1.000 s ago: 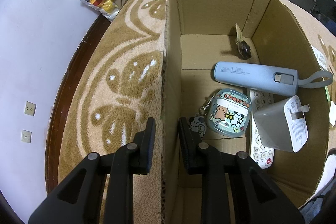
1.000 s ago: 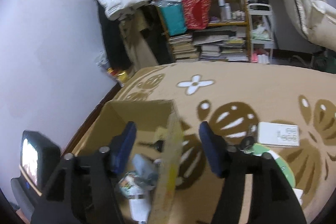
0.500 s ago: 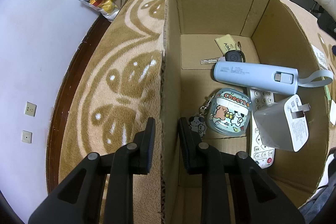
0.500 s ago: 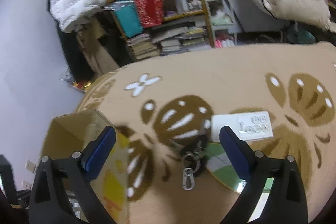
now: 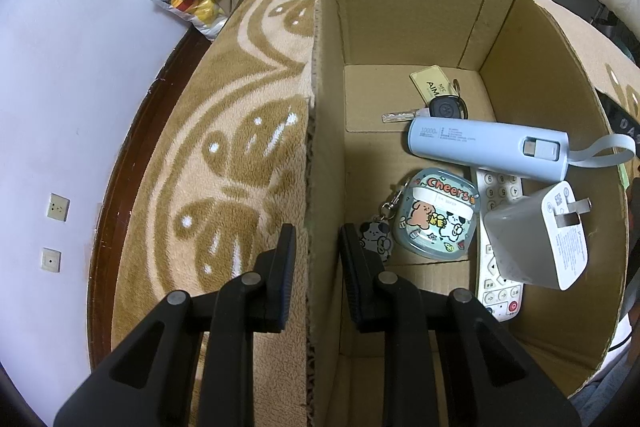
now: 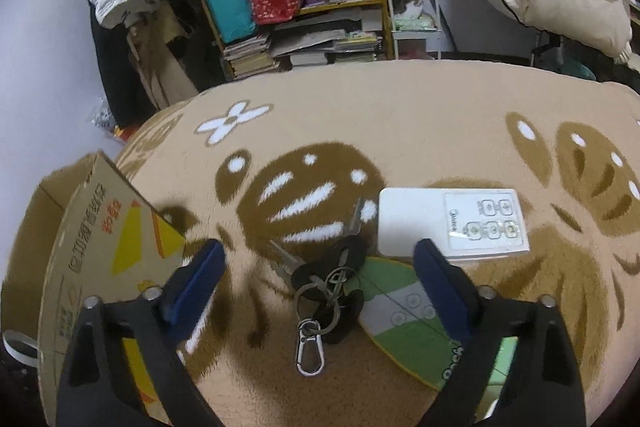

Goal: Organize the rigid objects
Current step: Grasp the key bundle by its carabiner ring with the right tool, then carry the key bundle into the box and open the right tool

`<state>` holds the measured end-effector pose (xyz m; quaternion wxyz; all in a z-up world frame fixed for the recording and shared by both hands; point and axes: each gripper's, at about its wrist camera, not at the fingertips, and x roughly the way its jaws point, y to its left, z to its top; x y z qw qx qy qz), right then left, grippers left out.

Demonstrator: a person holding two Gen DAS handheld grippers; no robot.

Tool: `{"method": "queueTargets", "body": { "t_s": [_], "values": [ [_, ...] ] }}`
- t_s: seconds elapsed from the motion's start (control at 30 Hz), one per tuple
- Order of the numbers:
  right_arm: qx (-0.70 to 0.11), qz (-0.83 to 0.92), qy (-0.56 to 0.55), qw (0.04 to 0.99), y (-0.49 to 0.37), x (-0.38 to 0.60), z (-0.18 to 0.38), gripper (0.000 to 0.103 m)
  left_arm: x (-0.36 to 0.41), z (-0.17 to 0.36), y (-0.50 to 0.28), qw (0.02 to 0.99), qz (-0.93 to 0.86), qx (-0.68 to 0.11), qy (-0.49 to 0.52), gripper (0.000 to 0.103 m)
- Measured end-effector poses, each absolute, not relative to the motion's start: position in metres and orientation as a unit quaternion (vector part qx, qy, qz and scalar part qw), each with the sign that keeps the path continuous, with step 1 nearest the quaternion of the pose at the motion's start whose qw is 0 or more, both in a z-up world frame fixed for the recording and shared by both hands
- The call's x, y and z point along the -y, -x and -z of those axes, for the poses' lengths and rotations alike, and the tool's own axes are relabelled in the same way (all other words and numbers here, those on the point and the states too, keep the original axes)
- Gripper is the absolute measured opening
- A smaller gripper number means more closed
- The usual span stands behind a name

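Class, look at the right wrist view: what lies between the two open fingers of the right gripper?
In the right wrist view, a bunch of keys lies on the blanket between the fingers of the right gripper, partly over a green card.

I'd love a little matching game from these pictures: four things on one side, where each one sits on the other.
Things:
1. power bank
2. key bunch
3. left gripper
4. white remote

Places:
a. clamped on the box wall
b. on the blanket, beyond the right gripper
c. in the box, over another remote
d. on the blanket, between open jaws

Pairs: 1-c, 2-d, 3-a, 4-b
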<state>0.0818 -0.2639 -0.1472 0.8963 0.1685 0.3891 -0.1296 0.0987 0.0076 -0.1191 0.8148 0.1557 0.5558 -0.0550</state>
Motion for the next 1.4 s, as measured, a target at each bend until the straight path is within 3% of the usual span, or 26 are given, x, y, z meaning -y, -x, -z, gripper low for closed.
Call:
{"method": "queueTargets", "body": {
  "t_s": [0.1, 0.13, 0.47, 0.63, 0.73, 1.07, 1.4],
  "values": [
    [-0.409, 0.116, -0.160, 0.891, -0.087, 0.260, 0.156, 0.064, -0.008, 0.119, -0.098, 0.815, 0.056, -0.556, -0.154, 0.023],
    [-0.420, 0.118, -0.154, 0.886, -0.089, 0.259, 0.159, 0.061, -0.008, 0.119, -0.099, 0.815, 0.056, -0.556, -0.155, 0.023],
    [-0.447, 0.063, -0.190, 0.872, -0.088, 0.256, 0.166, 0.060, -0.009, 0.119, -0.098, 0.815, 0.056, -0.555, -0.157, 0.023],
    [-0.476, 0.083, -0.160, 0.861, -0.092, 0.244, 0.179, 0.026, -0.010, 0.119, -0.098, 0.815, 0.056, -0.556, -0.155, 0.023],
    [-0.469, 0.097, -0.155, 0.864, -0.089, 0.245, 0.174, 0.018, -0.010, 0.119, -0.098, 0.815, 0.057, -0.556, -0.155, 0.023],
    [-0.427, 0.107, -0.160, 0.884, -0.076, 0.243, 0.138, 0.018, -0.010, 0.119, -0.099, 0.815, 0.057, -0.556, -0.155, 0.023],
    [-0.321, 0.061, -0.142, 0.934, -0.055, 0.213, 0.046, 0.018, -0.011, 0.119, -0.099, 0.815, 0.057, -0.556, -0.155, 0.023]
  ]
}}
